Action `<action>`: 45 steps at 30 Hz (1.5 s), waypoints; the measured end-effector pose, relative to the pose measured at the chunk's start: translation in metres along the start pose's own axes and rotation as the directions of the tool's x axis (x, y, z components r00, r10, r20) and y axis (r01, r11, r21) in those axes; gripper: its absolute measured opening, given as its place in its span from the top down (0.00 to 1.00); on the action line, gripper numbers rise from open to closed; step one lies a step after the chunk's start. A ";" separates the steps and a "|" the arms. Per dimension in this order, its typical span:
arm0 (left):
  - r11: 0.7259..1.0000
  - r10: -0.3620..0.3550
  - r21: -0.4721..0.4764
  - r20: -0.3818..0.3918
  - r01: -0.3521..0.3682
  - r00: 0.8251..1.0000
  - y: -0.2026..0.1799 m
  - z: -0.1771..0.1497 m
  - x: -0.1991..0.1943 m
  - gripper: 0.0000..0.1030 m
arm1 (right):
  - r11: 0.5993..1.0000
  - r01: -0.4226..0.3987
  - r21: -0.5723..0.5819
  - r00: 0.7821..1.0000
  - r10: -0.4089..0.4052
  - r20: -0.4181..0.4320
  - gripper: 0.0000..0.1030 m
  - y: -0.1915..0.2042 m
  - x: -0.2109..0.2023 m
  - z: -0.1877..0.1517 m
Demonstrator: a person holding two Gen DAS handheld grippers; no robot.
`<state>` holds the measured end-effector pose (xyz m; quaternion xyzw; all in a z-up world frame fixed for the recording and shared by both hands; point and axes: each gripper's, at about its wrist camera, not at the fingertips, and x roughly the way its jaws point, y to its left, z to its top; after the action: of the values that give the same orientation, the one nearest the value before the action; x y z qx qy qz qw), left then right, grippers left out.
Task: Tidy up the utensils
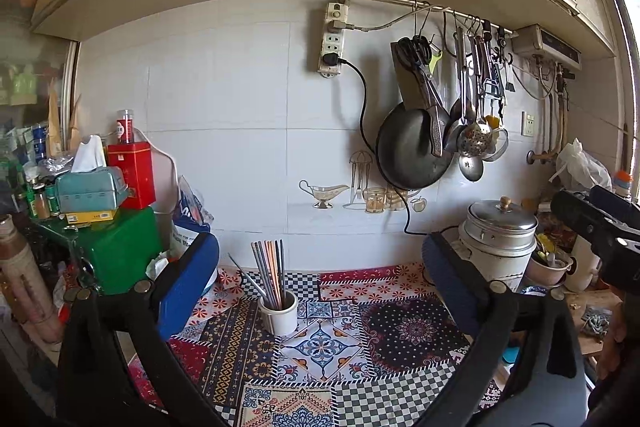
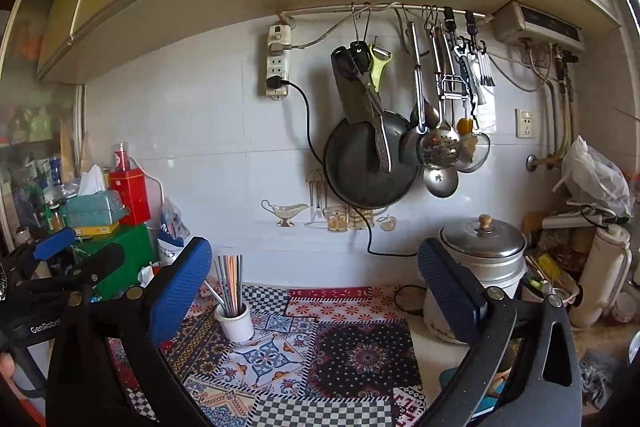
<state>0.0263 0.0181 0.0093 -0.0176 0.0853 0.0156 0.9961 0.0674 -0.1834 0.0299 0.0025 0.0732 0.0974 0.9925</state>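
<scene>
White ceramic marked the task's thing: a cup (image 1: 279, 311) stood on the patterned cloth (image 1: 400, 331) of the desk, low and just left of centre in the left wrist view, with a bundle of chopsticks (image 1: 269, 275) upright in it and one thin metal utensil (image 1: 246, 277) leaning out to the left. Both grippers were released and held nothing. The left gripper (image 1: 320, 287) had its jaws spread wide, and the cup lay between them in the frame but farther back, touching neither blue pad. In the right wrist view the right gripper (image 2: 314, 291) stood just as wide, the cup (image 2: 236, 321) sitting near its left jaw, again apart from it. No loose utensil showed on the cloth, so the sorting looked done or nearly so. Any next move would call for finding a stray piece first, possibly among the clutter at the right edge.
</scene>
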 end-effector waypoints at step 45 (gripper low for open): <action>0.999 0.046 0.018 0.003 -0.046 0.999 -0.008 -0.011 -0.025 0.01 | 0.999 -0.048 -0.009 0.999 0.048 -0.011 0.00 0.021 -0.026 -0.010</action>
<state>0.0003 0.0092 0.0032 -0.0068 0.0845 0.0376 0.9957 0.0365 -0.1681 0.0245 -0.0009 0.0780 0.1214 0.9895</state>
